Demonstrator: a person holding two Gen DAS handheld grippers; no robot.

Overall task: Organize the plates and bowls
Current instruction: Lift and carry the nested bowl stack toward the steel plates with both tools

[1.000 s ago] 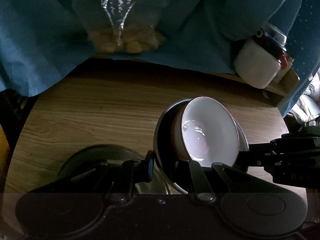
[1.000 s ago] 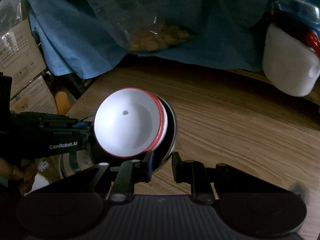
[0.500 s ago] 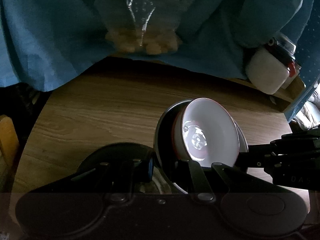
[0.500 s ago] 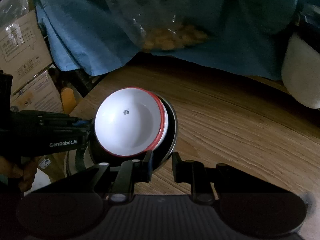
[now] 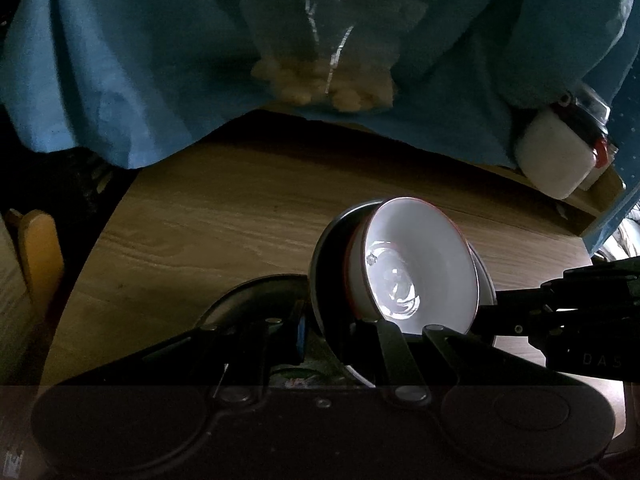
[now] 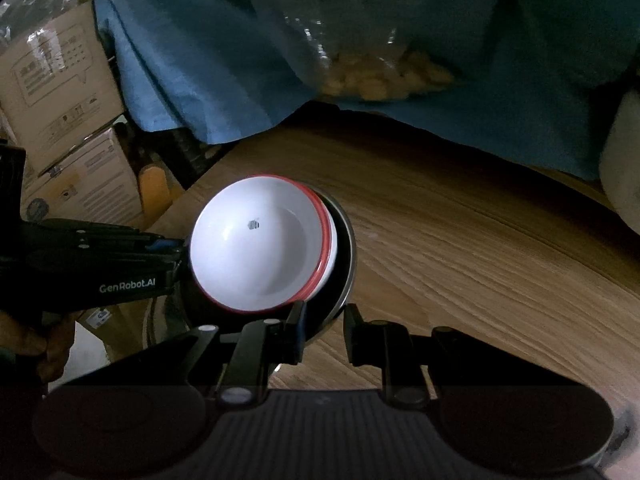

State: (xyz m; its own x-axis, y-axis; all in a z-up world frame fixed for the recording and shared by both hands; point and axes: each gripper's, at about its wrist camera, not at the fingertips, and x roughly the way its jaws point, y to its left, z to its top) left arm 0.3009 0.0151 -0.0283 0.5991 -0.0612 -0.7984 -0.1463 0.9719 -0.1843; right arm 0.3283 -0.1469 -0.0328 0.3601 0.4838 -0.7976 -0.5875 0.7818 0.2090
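Left wrist view: shifted sideways since earlier; left gripper [image 5: 326, 330] jaws clamped on dark plate [image 5: 324, 276] rim, white red-rimmed bowl [image 5: 420, 264] nested inside, above desk [image 5: 220, 232].

Right wrist view: likewise shifted; right gripper [image 6: 323, 332] jaws gripping opposite rim.

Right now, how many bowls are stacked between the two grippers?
3, as far as the frames show: two nested white red-rimmed bowls inside a dark metal bowl, which both grippers clamp by its rim above the wooden table. More may be hidden between them.
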